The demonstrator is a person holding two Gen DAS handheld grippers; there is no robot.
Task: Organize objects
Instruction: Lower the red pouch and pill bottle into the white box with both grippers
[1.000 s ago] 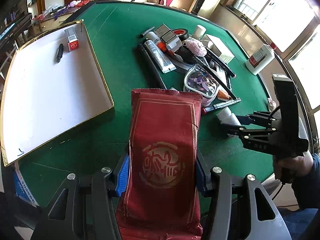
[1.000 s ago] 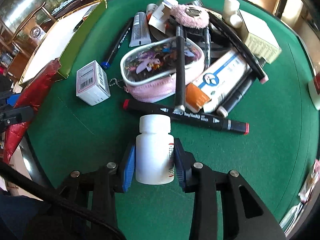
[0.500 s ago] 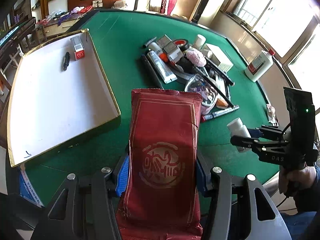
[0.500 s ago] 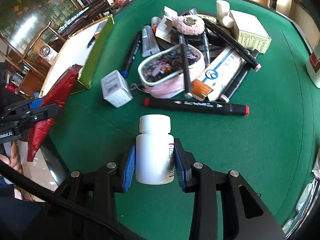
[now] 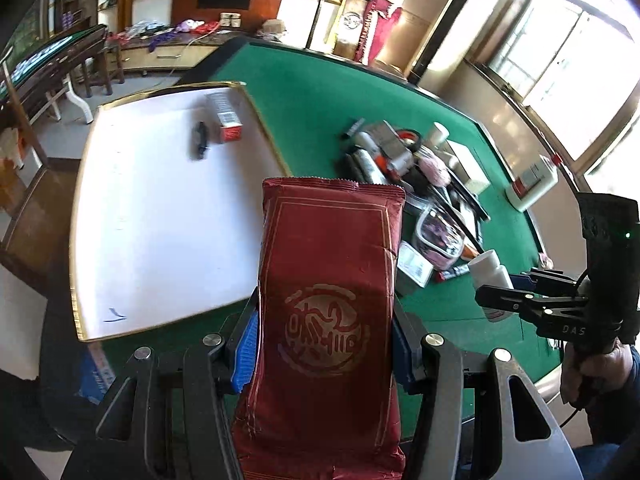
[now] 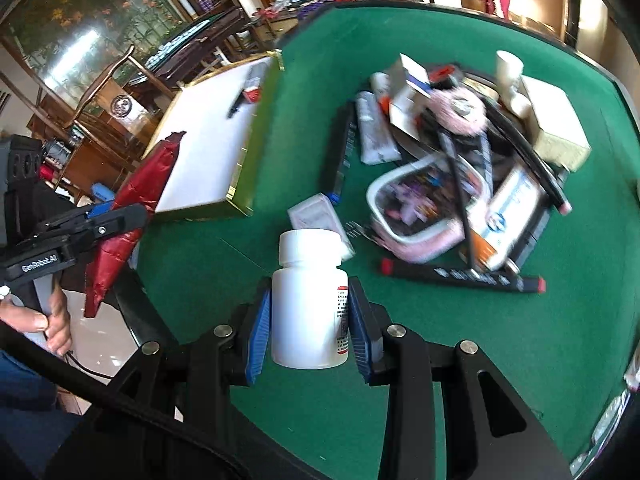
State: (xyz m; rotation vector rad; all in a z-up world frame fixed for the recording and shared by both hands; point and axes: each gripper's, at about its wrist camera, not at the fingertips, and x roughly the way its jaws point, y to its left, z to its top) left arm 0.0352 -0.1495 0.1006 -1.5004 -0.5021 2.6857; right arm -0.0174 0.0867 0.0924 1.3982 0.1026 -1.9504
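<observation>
The left gripper [image 5: 324, 344] clamps a dark red foil packet [image 5: 328, 300], its lower end cut off by the frame, held above the green table [image 5: 312, 100] beside the white tray [image 5: 160, 208]. The right gripper [image 6: 308, 320] pinches a white bottle [image 6: 309, 300]; its label print is unreadable, and the pile [image 6: 460, 168] behind the bottle blurs.

- A tall white standing air conditioner [image 5: 452, 20] stands against the far wall, with a dark red hanging cloth [image 5: 380, 32] beside it.
- Large windows [image 5: 568, 72] on the right pour in bright daylight.
- A dark wooden cabinet [image 5: 228, 0] and a low cluttered sideboard [image 5: 168, 48] line the back.
- A wooden chair [image 6: 108, 92] stands before a floral painted panel [image 6: 84, 12].
- The floor [image 5: 68, 120] is pale and tiled.
</observation>
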